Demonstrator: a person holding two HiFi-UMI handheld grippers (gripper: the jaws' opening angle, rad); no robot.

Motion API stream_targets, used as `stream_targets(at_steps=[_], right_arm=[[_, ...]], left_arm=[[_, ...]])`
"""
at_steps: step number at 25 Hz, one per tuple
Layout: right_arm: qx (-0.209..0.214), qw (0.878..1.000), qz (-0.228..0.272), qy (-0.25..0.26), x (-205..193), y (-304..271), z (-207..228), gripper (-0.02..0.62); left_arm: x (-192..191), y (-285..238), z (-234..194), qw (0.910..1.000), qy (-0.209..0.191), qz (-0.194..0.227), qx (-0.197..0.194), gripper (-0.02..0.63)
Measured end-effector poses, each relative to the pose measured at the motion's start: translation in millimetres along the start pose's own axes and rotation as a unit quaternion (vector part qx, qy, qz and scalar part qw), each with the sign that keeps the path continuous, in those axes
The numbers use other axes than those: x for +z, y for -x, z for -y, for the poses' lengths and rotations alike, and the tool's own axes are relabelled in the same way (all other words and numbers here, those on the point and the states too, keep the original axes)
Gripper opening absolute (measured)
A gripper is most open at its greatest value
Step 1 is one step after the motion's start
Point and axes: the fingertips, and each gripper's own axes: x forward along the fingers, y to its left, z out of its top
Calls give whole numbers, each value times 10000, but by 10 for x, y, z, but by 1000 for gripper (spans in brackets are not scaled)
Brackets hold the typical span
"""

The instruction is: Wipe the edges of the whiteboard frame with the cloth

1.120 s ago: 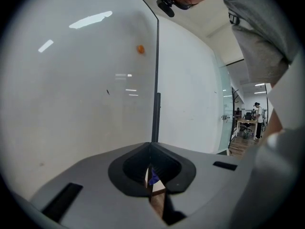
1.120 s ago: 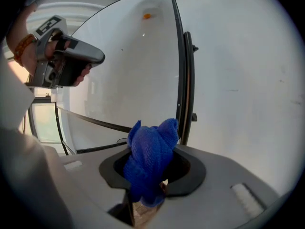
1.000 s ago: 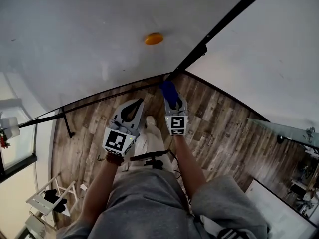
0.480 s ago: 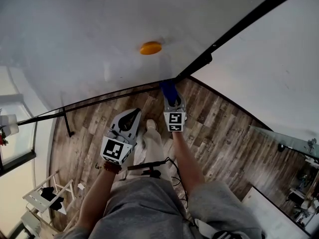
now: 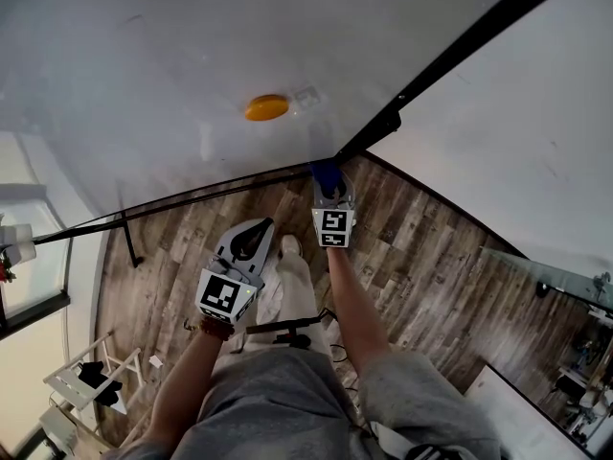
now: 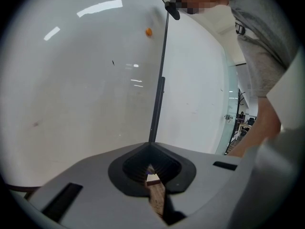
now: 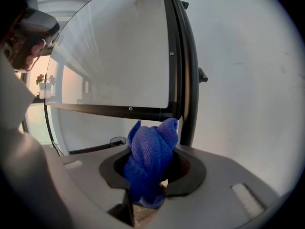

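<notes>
The whiteboard fills the upper head view, its black frame (image 5: 450,51) running down the right side to a lower corner. My right gripper (image 5: 328,176) is shut on a bunched blue cloth (image 5: 327,172), and the cloth sits right at that corner. In the right gripper view the cloth (image 7: 151,159) stands up between the jaws of my right gripper (image 7: 150,171), just below the frame's bottom bar (image 7: 109,110) and beside its upright edge (image 7: 175,56). My left gripper (image 5: 261,226) hangs lower over the floor, shut and holding nothing. In its own view, my left gripper (image 6: 153,176) faces the frame edge (image 6: 161,80).
An orange magnet (image 5: 265,107) sticks on the board. The board's stand leg (image 5: 129,240) meets the wooden floor (image 5: 412,247) at left. A white rack (image 5: 81,386) stands at lower left, a glass panel (image 5: 546,257) at right. The person's legs are below me.
My right gripper has moved the cloth forward, up to the frame's lower corner. The left gripper has stayed about where it was, shut.
</notes>
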Motion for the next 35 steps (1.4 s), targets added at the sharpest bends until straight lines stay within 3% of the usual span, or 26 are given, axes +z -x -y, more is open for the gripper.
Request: stream_targets(at_steps=[16,35], right_arm=[[59,9999,99,-91,178,-89,34,140],[216,9996,-122,-136,83,-108,-26,138]], left_arm=[[-78,-56,70,9997,236,45,99,9],[-26,-78,3,9994,279,104,181,9]])
